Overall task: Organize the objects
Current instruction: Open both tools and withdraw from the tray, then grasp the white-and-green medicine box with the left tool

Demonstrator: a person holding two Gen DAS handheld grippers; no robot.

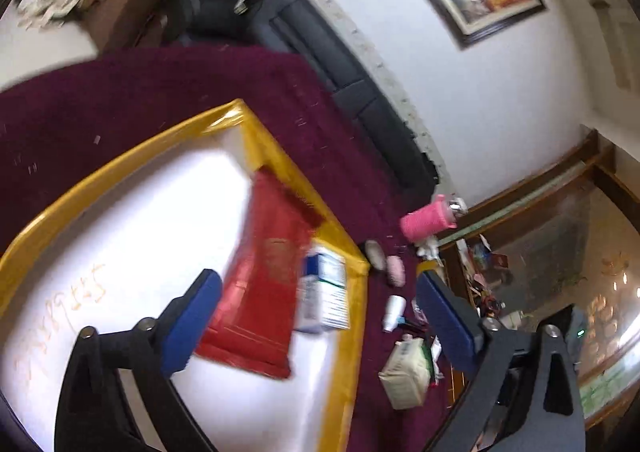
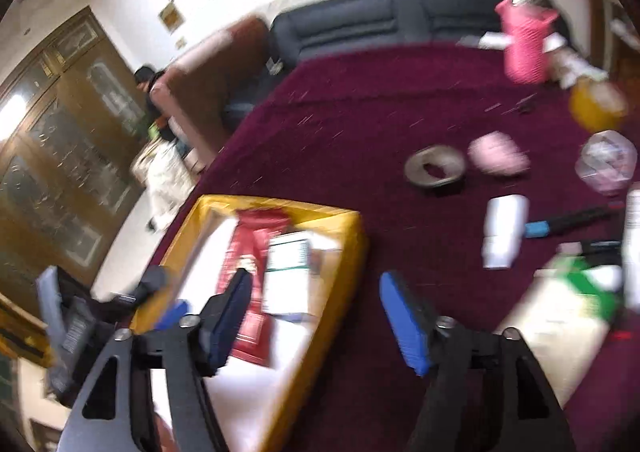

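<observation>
I have a red packet and a carton in the tray; both tools, left and right, gape empty, and much clutter is left on the table.

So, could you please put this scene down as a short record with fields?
surface: dark red cloth
container: yellow-rimmed box
in the box: red packet; blue and white carton
loose on the cloth: pink bottle; tape roll; white cup
left hand-held gripper: open, empty
right hand-held gripper: open, empty
</observation>
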